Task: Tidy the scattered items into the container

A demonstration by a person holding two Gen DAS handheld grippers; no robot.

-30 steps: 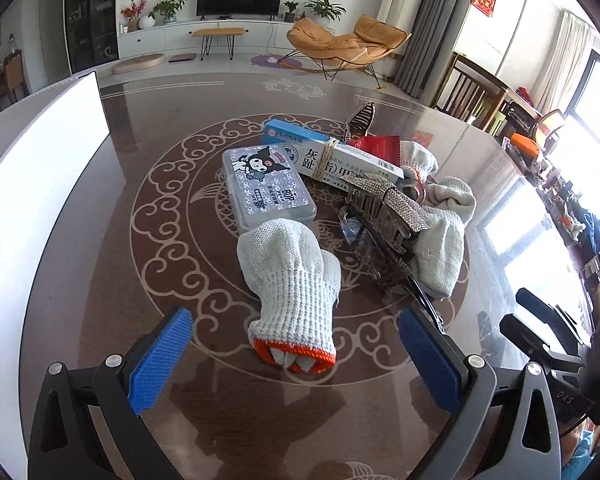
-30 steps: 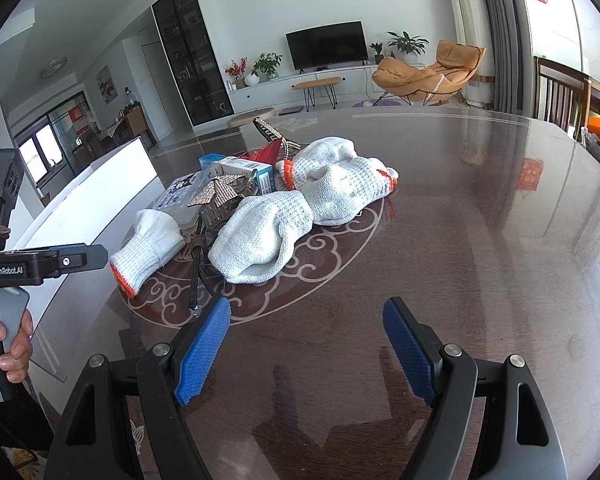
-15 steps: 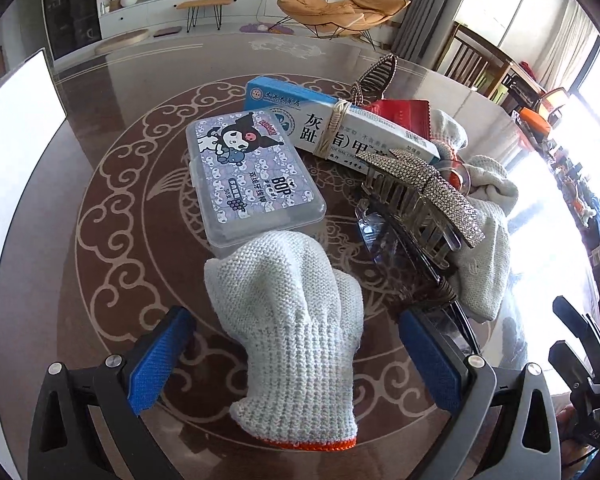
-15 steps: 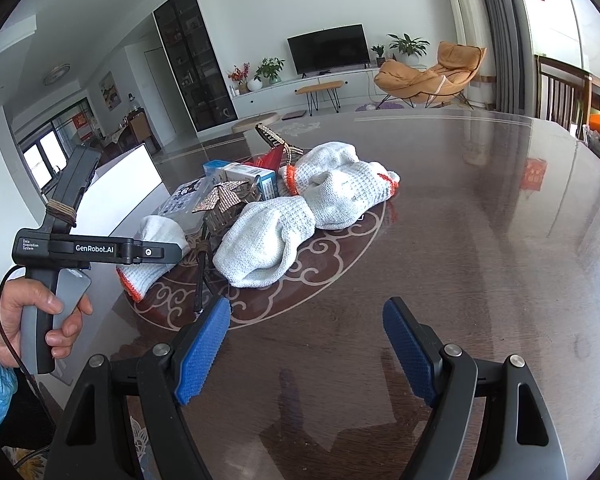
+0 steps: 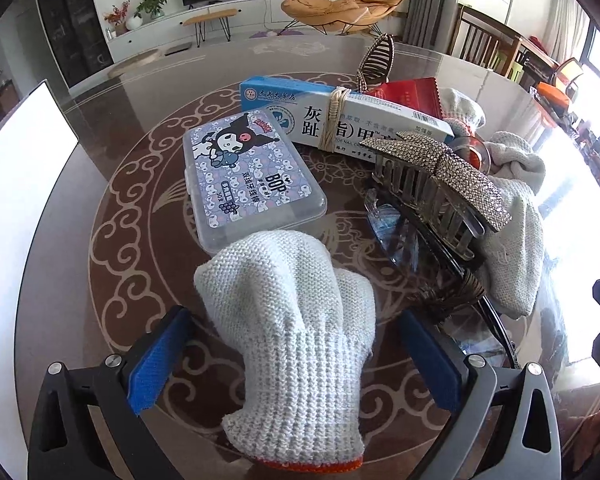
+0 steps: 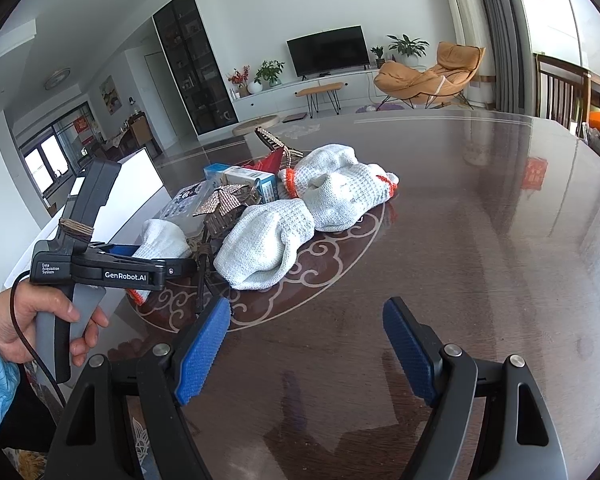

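White knit glove (image 5: 296, 320) front and centre, lying flat on the dark patterned table (image 5: 60, 240), and the left gripper (image 5: 296, 360) has its blue pads spread wide on either side of it, one pad off each edge, neither one touching the fabric as far as the wrist view shows. The glove's orange cuff is cut off at the bottom of the frame. Its fingertip end sits right against the clear floss-pick case (image 5: 252, 176) with the cartoon label. Behind that, a long blue-and-white box (image 5: 340, 120) with a rubber band round it, and a red packet (image 5: 412, 94) tucked half behind the box. To the right, a rhinestone hair claw (image 5: 436, 176) rests over more knit gloves (image 5: 516, 232), with something clear and something dark underneath it that's hard to make out. A second claw clip (image 5: 376, 60) pokes up at the back.

Over on the right wrist view, the right gripper (image 6: 306, 344) hangs over bare table, pads apart and empty, well short of the pile. A hand (image 6: 36, 320) holds the left tool's handle at the frame's edge. A white panel (image 5: 20, 144) stands at the far left, mostly cut off; whether it's the container, can't tell.
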